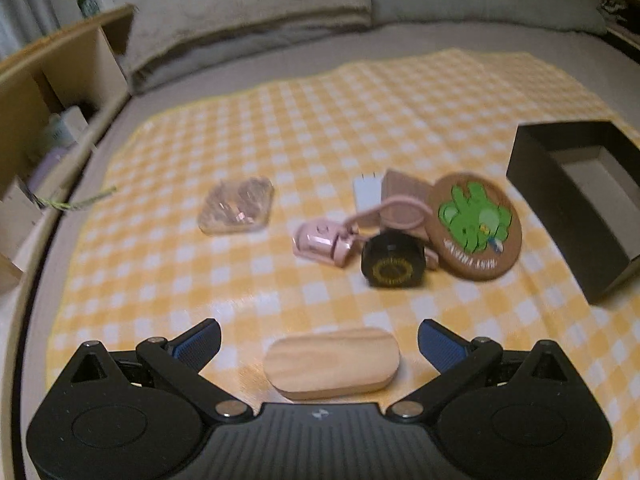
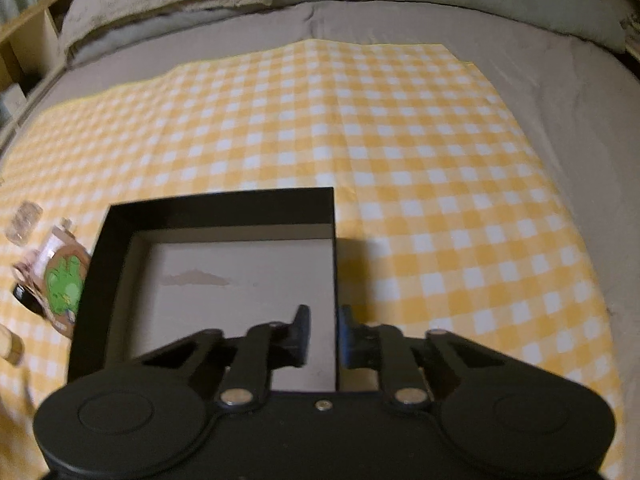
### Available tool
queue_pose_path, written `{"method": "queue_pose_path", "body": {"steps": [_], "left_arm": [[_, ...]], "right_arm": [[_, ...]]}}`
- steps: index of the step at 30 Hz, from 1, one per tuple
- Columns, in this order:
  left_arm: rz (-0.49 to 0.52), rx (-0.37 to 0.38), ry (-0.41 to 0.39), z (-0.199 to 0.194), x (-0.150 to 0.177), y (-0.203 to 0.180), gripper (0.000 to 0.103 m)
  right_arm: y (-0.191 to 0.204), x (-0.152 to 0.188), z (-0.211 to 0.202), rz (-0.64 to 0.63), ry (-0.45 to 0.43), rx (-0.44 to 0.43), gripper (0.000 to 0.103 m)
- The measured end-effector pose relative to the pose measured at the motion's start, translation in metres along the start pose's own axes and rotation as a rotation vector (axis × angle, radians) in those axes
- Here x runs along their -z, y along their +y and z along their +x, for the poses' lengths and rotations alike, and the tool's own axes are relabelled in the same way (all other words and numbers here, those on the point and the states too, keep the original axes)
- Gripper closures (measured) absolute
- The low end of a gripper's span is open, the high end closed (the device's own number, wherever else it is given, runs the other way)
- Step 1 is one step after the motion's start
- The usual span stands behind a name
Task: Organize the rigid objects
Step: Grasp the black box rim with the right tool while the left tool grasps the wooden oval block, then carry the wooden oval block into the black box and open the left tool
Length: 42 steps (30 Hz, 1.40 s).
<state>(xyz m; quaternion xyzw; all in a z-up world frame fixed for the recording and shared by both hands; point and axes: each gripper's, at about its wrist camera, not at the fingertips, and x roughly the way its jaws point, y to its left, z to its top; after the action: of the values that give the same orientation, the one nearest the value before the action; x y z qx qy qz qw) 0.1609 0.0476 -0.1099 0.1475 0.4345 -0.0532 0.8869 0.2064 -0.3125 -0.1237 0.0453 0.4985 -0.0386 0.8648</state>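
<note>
Between my left gripper's (image 1: 320, 344) wide-spread fingers, a wooden oval block (image 1: 331, 363) is lying untouched on the yellow checked cloth (image 1: 280, 128); beyond it, a black round case (image 1: 393, 261), pink gadget (image 1: 320, 240), frog coaster (image 1: 474, 226) and clear case (image 1: 237, 210) are waiting. My right gripper (image 2: 323, 336) is pinching the black box's (image 2: 224, 208) right wall, one finger inside, one outside

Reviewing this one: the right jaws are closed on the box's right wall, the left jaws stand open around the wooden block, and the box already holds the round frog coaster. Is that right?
Not quite. The black box is empty: the right wrist view shows only its bare floor. The round frog coaster lies outside it on the checked cloth, as the left wrist view shows. The rest stands: right gripper on the wall, left gripper open around the wooden block.
</note>
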Motion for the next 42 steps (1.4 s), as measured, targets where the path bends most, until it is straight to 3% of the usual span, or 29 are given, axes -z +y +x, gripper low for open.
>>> {"method": "queue_pose_path", "body": {"steps": [2,10,14,25,33,42], "left_arm": [[0.0,0.014,0.032,0.01,0.002,0.001,0.0],[-0.036,0.077,0.101,0.037,0.001,0.012,0.0],[-0.033,0.124,0.134,0.047,0.004,0.011,0.011],[-0.045,0.141,0.185,0.053,0.009,0.01,0.015],[-0.147,0.166,0.12,0.027,-0.01,-0.001,0.015],[-0.216,0.287,-0.004,-0.007,-0.058,-0.051,0.015]], "right_arm": [[0.002,-0.002,0.001,-0.025,0.005,0.023,0.098],[-0.002,-0.005,0.003,-0.028,0.006,0.02,0.1],[-0.003,-0.008,0.003,-0.022,0.004,0.014,0.1],[-0.002,-0.008,0.006,0.002,0.003,0.005,0.1],[-0.002,-0.008,0.003,0.009,0.007,-0.003,0.1],[-0.004,0.001,0.001,-0.006,0.028,-0.025,0.101]]}}
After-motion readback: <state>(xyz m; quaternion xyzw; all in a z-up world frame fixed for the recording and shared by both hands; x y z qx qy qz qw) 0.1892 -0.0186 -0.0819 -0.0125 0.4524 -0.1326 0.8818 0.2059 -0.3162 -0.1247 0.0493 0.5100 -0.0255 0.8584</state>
